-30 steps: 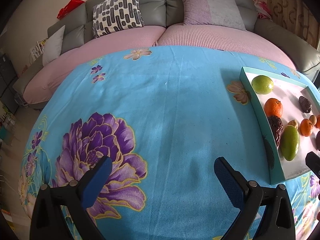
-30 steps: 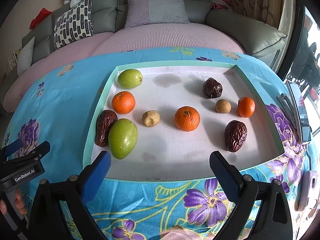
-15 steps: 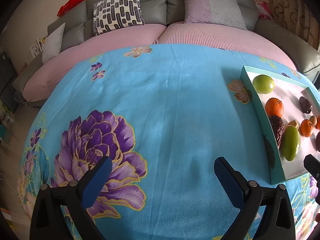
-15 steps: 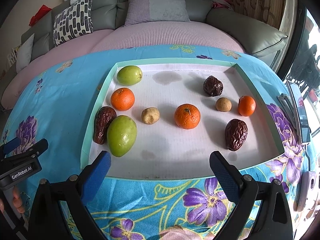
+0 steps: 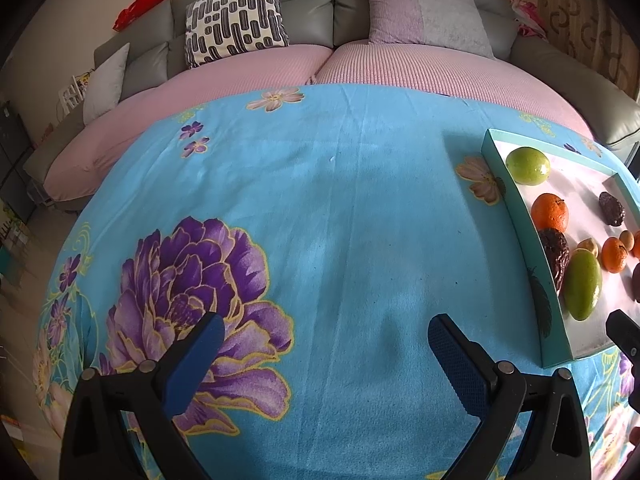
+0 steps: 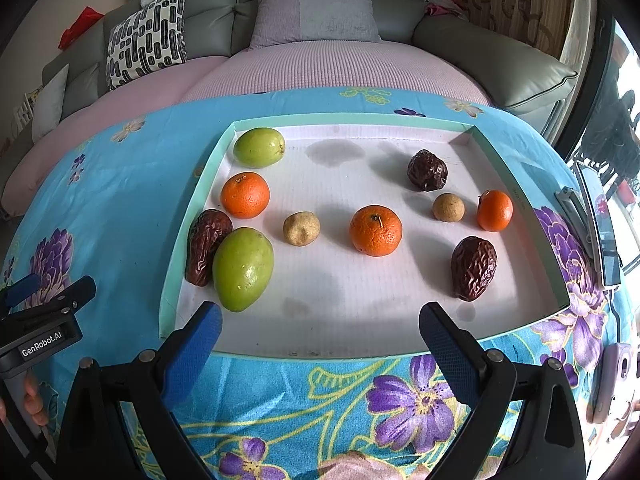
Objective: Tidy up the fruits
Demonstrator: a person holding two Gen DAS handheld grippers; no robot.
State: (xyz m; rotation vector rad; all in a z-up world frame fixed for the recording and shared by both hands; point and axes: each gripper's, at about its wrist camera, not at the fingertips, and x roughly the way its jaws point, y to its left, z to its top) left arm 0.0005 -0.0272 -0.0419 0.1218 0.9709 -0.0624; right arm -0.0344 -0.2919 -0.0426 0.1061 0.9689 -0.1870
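Note:
A teal-rimmed tray (image 6: 192,200) with a white floor lies on the blue flowered cloth. It holds two green fruits (image 6: 243,268) (image 6: 259,147), three oranges (image 6: 375,230) (image 6: 245,195) (image 6: 494,211), three dark wrinkled dates (image 6: 474,268) (image 6: 427,170) (image 6: 206,242) and two small tan fruits (image 6: 301,229) (image 6: 448,207). My right gripper (image 6: 320,330) stands open over the tray's near edge with nothing between its fingers. My left gripper (image 5: 326,340) is open over bare cloth, left of the tray (image 5: 520,216).
A grey sofa (image 6: 492,60) with a pink cover and cushions curves behind the table. A phone on a stand (image 6: 600,224) sits at the table's right edge. A purple flower print (image 5: 192,276) marks the cloth under the left gripper.
Both grippers have drifted slightly; the tray appears a little lower in the left view and a bit closer in the right view. No fruit has moved.

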